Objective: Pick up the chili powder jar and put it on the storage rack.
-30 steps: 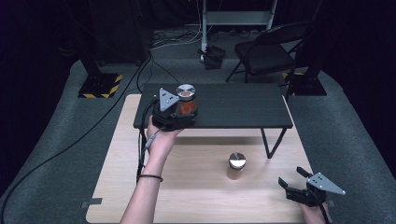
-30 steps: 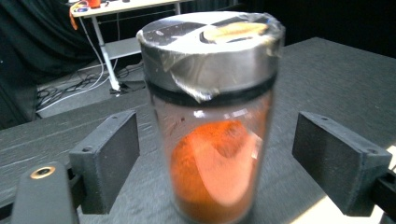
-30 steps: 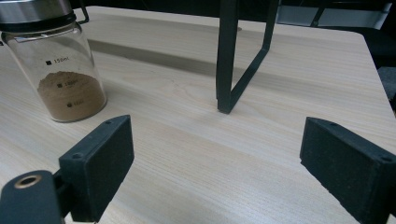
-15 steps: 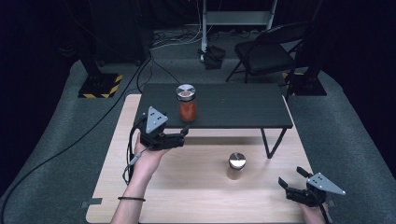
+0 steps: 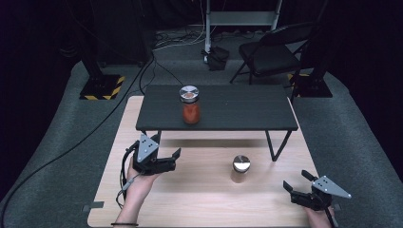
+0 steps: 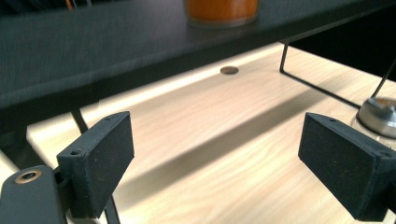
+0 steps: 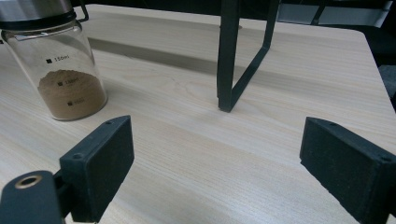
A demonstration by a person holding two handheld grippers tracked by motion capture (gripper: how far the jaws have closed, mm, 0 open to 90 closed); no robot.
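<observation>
The brown-powder jar [image 7: 56, 65] on the tabletop [image 5: 199, 199] carries measure marks, the top reading roughly "150ml". My left claw [image 5: 167, 159] and right claw [image 5: 297, 182] both gape wide, holding nothing. The orange jar [image 5: 190, 105] stands on the black shelf [image 5: 237, 109], far side.

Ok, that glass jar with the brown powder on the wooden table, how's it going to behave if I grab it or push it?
The jar is clear glass with smooth walls, so probably rigid, breakable, and somewhat slippery between flat pads. The powder fills only the bottom, so it is likely light with a low centre. Being upright and taller than wide, a push near the metal lid might tip it.
</observation>
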